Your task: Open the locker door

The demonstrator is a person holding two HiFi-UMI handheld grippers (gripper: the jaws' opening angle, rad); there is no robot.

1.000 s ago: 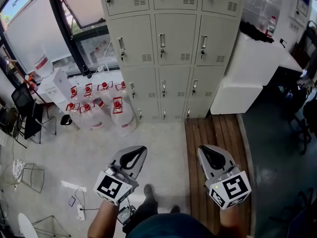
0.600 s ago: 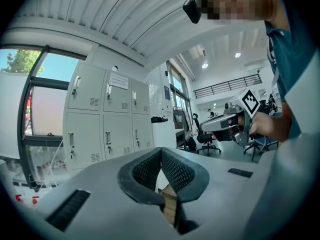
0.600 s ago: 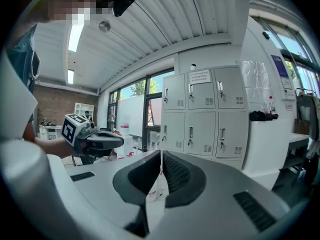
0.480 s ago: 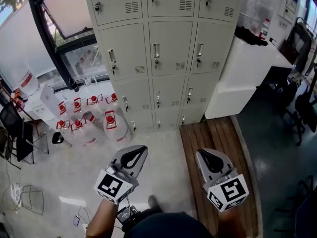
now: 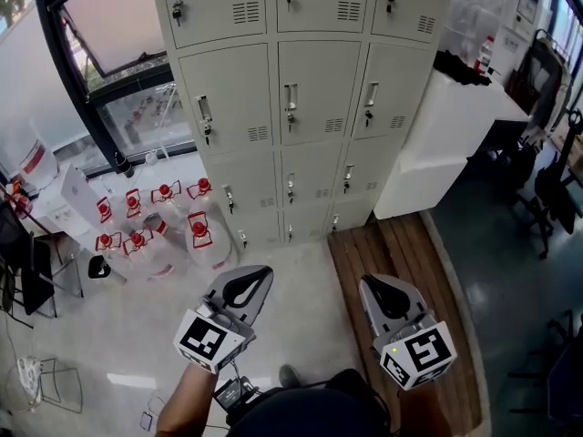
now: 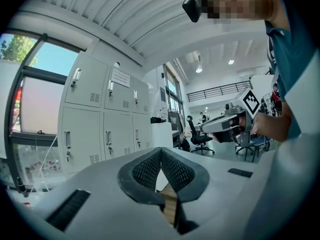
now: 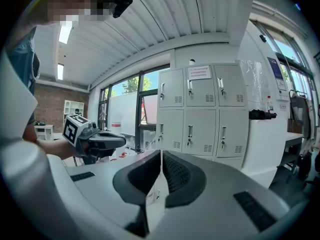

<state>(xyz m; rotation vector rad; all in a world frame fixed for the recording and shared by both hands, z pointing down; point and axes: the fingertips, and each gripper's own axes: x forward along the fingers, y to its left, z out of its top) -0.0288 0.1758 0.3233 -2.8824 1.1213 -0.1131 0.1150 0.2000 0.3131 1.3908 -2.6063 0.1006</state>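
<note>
Your left tool [image 5: 256, 277] is fully closed: jaws together, nothing between them. Your right tool [image 5: 373, 285] is also closed and empty. Both point toward 12 o'clock at the locker bank [image 5: 301, 107] and are well apart from it. Every locker door [image 5: 314, 89] in view appears shut, though the seams are small. Red-capped water jugs [image 5: 196, 239] stand at 10 o'clock, just beside the bank.

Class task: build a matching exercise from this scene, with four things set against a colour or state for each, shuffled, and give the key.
Column one:
1 locker doors
2 water jugs
3 left gripper
4 wooden decking

Column two:
A red caps
B brown slats
C closed
D jaws together, nothing held

Pairs: 1-C, 2-A, 3-D, 4-B
</note>
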